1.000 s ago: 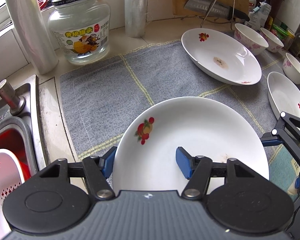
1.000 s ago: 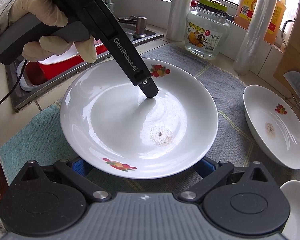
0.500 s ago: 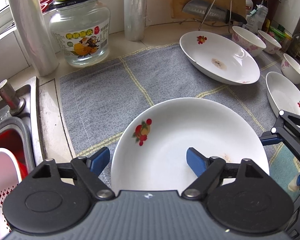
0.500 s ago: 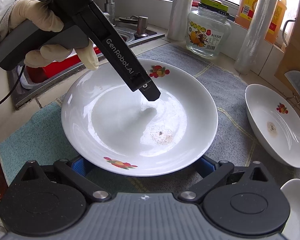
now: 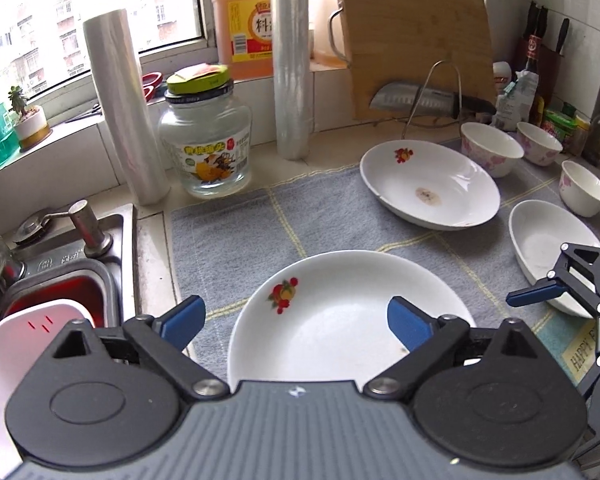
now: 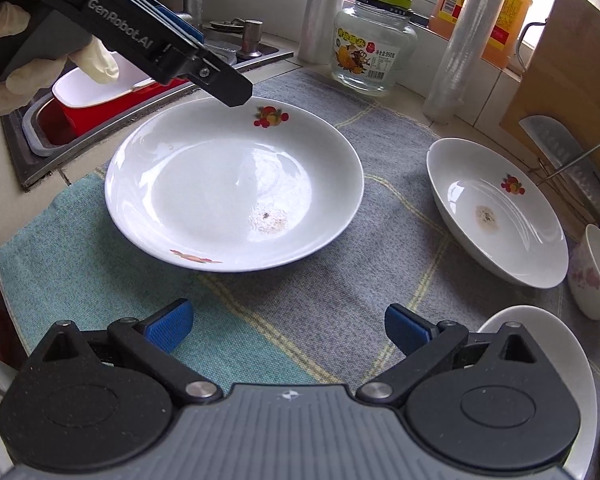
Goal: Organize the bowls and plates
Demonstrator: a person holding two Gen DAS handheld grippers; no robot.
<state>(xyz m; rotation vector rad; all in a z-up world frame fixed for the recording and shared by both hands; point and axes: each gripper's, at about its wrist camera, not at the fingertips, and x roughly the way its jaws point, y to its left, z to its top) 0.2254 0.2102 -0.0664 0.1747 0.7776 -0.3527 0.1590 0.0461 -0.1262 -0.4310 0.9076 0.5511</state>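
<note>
Left gripper [image 5: 296, 322]: jaws spread wide, having just been opening; blue pads [image 5: 182, 320] clear of the near plate [image 5: 340, 320], one out beyond its rim on the sink side, the other above its basin, neither pressing on it. In the right wrist view the same tool [image 6: 236, 98] hangs above the plate's far rim, held in a pale-gloved hand [image 6: 40, 68].

Right gripper [image 6: 288, 330]: jaws apart, nothing between them, only the cloth mat [image 6: 300, 304] below. It sits just short of the near plate's [image 6: 232, 192] front edge, not touching it.

Near plate: white, shallow, fruit decal [image 6: 270, 116] at the far rim, a second decal at the near rim, a small brownish residue patch [image 6: 268, 220] in the basin. Rests flat on the grey-and-teal mat, close to the sink [image 5: 60, 272].

Second plate [image 5: 430, 188], same pattern, also with a stain at centre, lies well apart from the first, toward the cutting board [image 5: 416, 52]; it looks tilted, one edge raised. Third plate [image 5: 548, 252] sits partly behind the right gripper [image 5: 540, 294] in the left wrist view.

Three floral bowls [image 5: 490, 150] stand beyond the plates, apart from each other.

Behind the mat: glass jar [image 5: 204, 148] with a green lid, two rolls of plastic wrap [image 5: 124, 108], an orange jug [image 5: 244, 24], a cleaver [image 5: 416, 98] on a wire rack.
</note>
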